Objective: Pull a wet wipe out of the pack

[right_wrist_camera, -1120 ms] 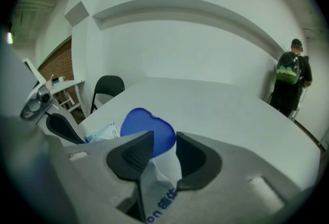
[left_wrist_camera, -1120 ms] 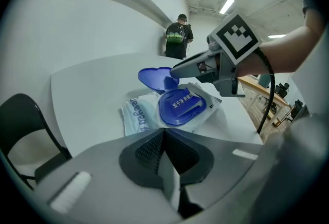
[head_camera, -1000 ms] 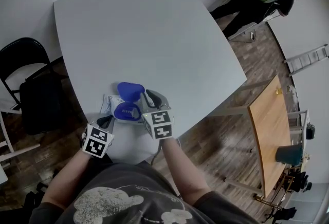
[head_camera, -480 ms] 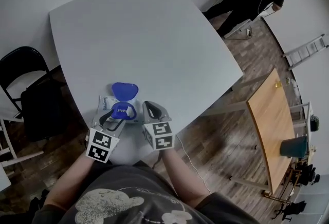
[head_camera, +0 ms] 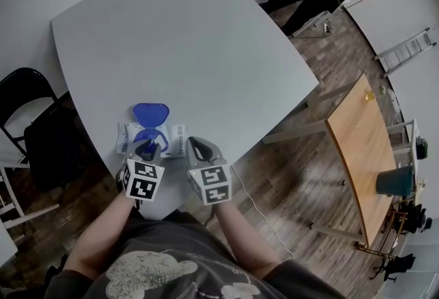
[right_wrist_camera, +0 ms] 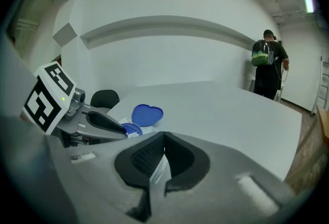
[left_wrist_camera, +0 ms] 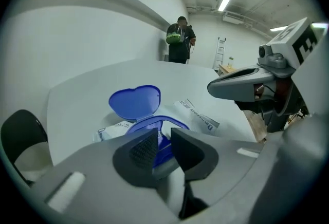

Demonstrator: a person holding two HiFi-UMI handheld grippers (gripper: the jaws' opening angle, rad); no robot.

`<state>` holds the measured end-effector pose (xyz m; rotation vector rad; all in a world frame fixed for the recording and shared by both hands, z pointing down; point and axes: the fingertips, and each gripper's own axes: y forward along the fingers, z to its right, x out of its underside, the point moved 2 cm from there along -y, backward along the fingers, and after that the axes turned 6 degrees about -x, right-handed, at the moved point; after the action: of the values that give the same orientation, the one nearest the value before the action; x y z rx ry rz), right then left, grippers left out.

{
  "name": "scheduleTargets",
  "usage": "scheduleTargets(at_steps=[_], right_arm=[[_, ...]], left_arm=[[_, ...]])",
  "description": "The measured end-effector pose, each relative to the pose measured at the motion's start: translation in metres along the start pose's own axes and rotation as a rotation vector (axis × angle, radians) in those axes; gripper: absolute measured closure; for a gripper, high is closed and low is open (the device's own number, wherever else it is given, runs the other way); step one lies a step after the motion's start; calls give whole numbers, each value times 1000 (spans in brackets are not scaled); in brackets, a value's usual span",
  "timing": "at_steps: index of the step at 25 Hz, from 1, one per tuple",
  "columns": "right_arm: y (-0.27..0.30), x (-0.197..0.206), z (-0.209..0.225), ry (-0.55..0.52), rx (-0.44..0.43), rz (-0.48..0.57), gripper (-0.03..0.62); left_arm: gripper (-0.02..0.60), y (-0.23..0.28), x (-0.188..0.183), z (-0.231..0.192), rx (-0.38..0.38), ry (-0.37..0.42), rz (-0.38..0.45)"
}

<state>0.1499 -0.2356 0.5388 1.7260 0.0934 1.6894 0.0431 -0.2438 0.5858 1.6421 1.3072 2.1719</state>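
Grey table [head_camera: 185, 51], wood floor [head_camera: 288, 174] | left fingers [left_wrist_camera: 140, 150] apart, just closing, empty | right fingers [right_wrist_camera: 146, 156] together

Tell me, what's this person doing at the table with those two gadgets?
A person works two hand-held grippers over a wet wipe pack lying near the edge of the white table, its blue lid flipped open. The left gripper hovers above the pack's opening. Its jaws have just been closing but are apart, with nothing between them. The right gripper is shut beside the pack's right end. No wipe is out yet.
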Motion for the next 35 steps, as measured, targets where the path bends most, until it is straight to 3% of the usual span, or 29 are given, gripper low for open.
scheduleTargets(at_steps=[2,11,12,13,14,18,20,23,27,35], right_arm=[[-4,2,4,2,-2,5,602],[-2,5,2,-6,-82,14,602],[0,5,0,-13,-95,14,602],[2,4,-2,-18,-106,14,602],[4,4,-4,-22,-115,15,602],[4,3,-12,-33,-139,22,602],[3,4,-13,-41,-147,22,602],[1,8,-13,-52,-145,15,602],[-2,11,-10,-42,-121,9,602],[8,-11,-38,-82,-111,13,602]], left_arm=[[564,-4,-1,-2,-24,-16,12],[563,-20,-8,-18,-96,-92,35],[544,-21,-9,-13,-77,-90,36],[422,-21,-8,-7,-52,-85,29],[356,-20,-8,0,-33,-76,19],[330,-10,-5,10,-87,17,-4],[344,-5,-4,5,-137,18,-17],[428,-3,-5,-7,-195,6,-23],[540,-10,-12,-12,-196,3,20],[557,-35,-10,-37,-151,-47,74]])
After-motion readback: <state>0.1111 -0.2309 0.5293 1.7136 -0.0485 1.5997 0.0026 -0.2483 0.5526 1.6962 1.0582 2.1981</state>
